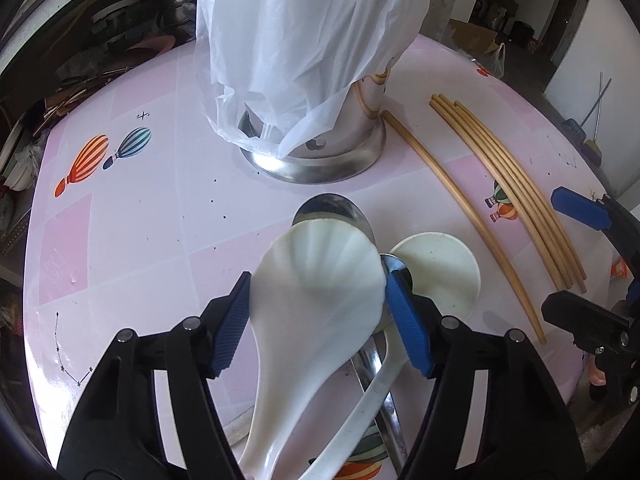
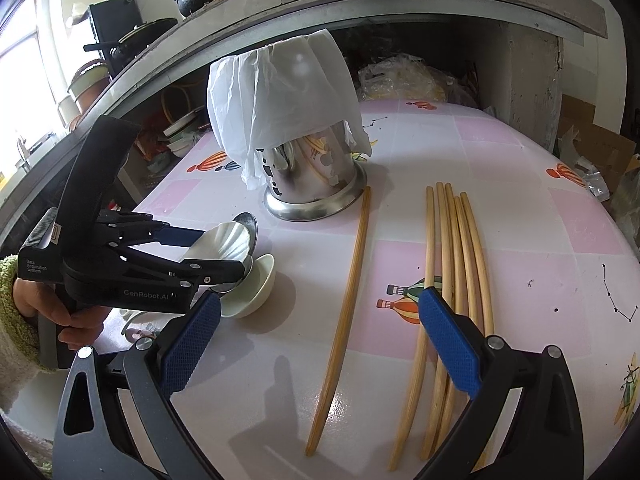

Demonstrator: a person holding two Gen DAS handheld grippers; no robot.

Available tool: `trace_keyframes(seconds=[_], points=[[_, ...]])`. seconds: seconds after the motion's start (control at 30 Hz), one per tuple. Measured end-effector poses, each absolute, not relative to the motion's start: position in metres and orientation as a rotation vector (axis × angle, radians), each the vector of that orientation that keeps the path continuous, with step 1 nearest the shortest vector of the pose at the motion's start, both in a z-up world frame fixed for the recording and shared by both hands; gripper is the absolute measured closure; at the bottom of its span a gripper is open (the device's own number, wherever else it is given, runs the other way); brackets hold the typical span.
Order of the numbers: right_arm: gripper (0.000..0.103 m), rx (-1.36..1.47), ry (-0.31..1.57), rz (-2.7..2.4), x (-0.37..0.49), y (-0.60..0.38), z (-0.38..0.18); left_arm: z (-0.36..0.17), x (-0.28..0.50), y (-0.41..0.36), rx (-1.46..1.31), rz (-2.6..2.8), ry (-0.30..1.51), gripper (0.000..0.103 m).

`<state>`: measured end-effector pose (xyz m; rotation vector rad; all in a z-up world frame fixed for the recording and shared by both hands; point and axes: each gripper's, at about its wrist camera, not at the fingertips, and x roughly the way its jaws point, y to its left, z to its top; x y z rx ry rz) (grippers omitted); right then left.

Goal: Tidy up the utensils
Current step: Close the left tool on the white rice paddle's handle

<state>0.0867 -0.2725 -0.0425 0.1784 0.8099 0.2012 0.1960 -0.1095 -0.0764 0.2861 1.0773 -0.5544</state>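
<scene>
1. Spoon (image 1: 316,280): white, bowl squarely between the left gripper (image 1: 318,308) pads, handle trailing back under it, pads clamping its rims.
2. Right gripper (image 2: 320,344) gapes empty over the chopsticks (image 2: 456,264).
3. Holder (image 1: 320,136) lies straight ahead.

We see bright daylight from a window (image 2: 24,64) at the left of the right wrist view. The glossy counter (image 2: 520,220) shows glare patches and soft claw shadows. Fisheye bending curves the chopsticks (image 2: 456,280) and darkens the corners. The shelves (image 1: 120,20) behind are dim. Both views look sharp.
</scene>
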Motion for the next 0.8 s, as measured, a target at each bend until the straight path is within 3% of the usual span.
trace_keyframes(seconds=[0.8], points=[[0.006,0.166,0.796,0.213,0.085,-0.268,-0.035,-0.022,0.179,-0.075,0.164,-0.543,0.905,0.039]])
